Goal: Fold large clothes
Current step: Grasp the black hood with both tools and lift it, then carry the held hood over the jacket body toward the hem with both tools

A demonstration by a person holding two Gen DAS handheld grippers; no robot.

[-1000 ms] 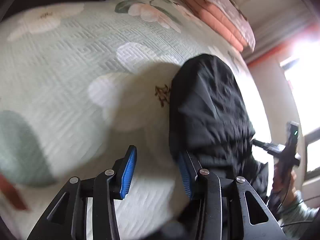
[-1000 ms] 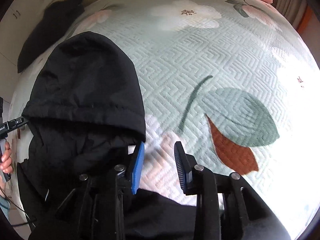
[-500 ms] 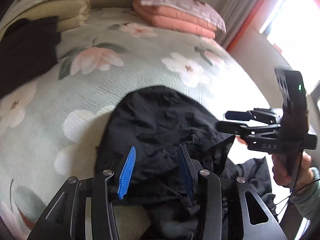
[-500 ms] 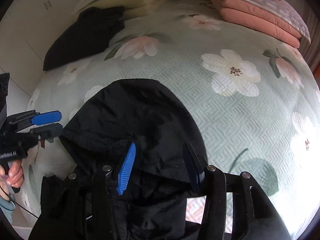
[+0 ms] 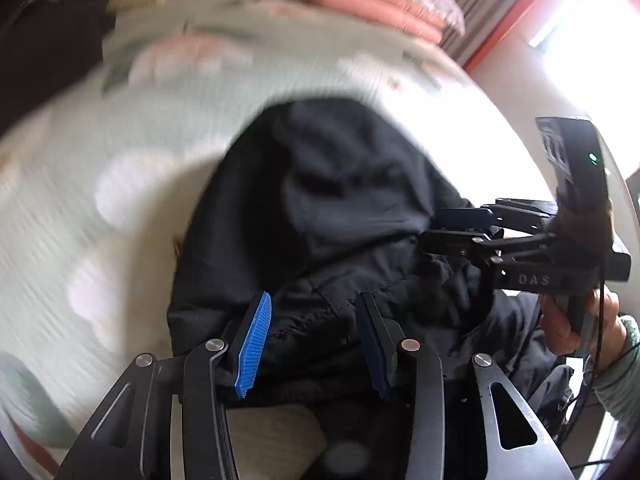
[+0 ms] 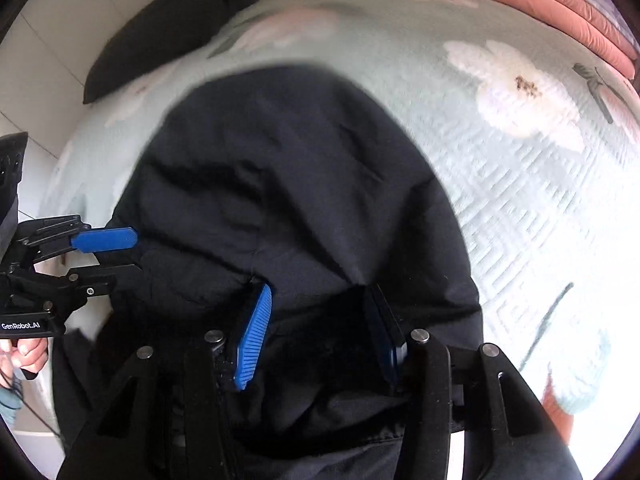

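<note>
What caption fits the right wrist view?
Right gripper with jaws apart over the black hooded jacket on the floral bedspread.

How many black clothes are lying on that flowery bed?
2. A black hooded jacket lies nearest, under both tools. Another black garment sits at the bed's far left corner. More could be out of view.

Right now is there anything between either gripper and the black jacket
Nothing visible. The left gripper and the right gripper both have their jaws apart directly over the black jacket, with its dark fabric between the pads. The folded pink bedding and the other dark garment lie far back on the bed.
</note>
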